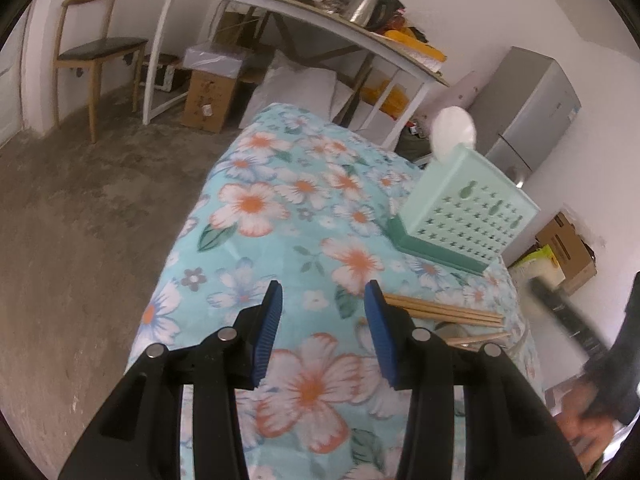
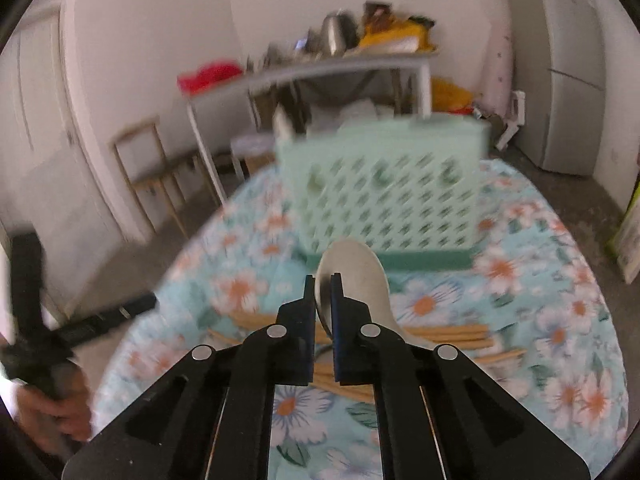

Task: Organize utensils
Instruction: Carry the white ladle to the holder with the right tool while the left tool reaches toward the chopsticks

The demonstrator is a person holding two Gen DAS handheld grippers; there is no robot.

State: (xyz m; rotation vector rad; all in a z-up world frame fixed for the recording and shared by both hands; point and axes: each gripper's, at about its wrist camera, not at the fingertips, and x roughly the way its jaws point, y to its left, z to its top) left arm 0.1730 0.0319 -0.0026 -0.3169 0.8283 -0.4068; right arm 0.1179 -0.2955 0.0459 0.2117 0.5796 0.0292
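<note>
A mint-green perforated utensil holder (image 1: 466,210) stands on the floral tablecloth; it also shows ahead in the blurred right wrist view (image 2: 390,190). My right gripper (image 2: 324,280) is shut on a metal spoon (image 2: 356,276), held above the table in front of the holder. Wooden chopsticks (image 2: 448,334) lie on the cloth below it; they also show in the left wrist view (image 1: 444,310). My left gripper (image 1: 322,292) is open and empty above the cloth, left of the chopsticks. A white spoon bowl (image 1: 454,132) shows blurred above the holder.
A floral-clothed table (image 1: 280,208) drops to concrete floor on the left. A cluttered white desk (image 1: 304,12), a wooden chair (image 1: 94,52), cardboard boxes (image 1: 208,96) and a grey fridge (image 1: 532,108) stand behind. The right hand and tool (image 1: 572,320) blur at right.
</note>
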